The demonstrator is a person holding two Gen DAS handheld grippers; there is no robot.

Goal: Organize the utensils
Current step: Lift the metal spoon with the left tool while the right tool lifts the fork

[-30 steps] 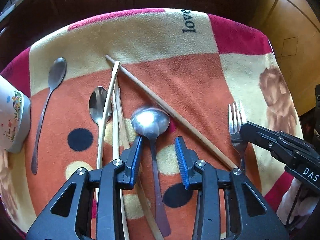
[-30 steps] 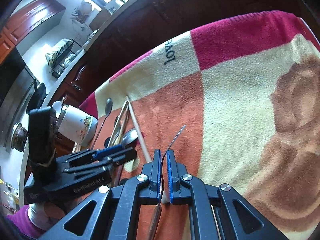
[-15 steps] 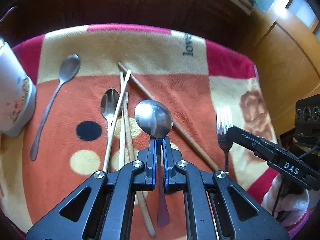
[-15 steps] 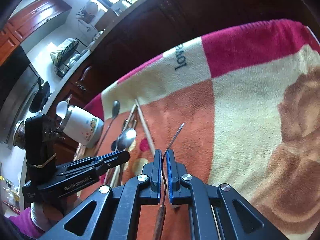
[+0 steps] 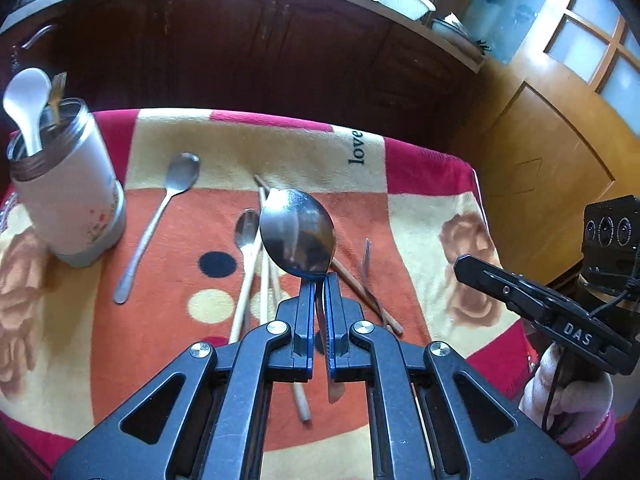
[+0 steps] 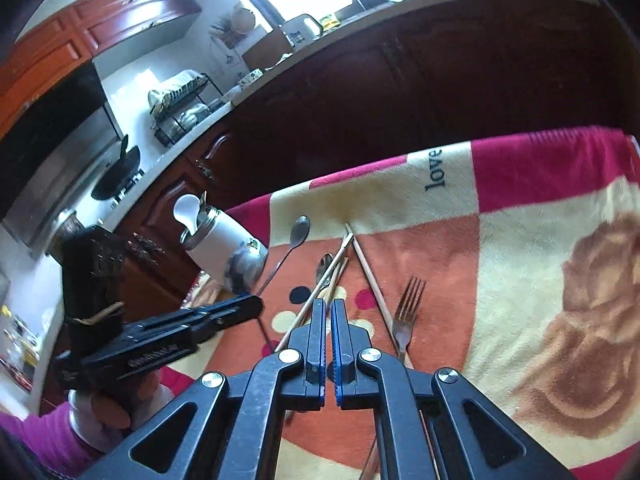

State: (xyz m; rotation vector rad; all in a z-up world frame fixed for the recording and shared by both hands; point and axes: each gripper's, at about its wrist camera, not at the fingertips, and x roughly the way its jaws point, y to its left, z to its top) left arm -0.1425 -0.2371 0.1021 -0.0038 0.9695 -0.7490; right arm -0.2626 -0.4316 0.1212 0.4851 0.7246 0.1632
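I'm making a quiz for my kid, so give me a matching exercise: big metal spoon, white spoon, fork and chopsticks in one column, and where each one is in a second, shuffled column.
Things:
1. big spoon
2. white spoon
3. fork
4. chopsticks

Places:
A. standing in the cup
B. flat on the blanket, furthest right
C. clamped in the left gripper
D. lying crossed on the blanket

Pairs: 1-C, 2-A, 3-B, 4-D
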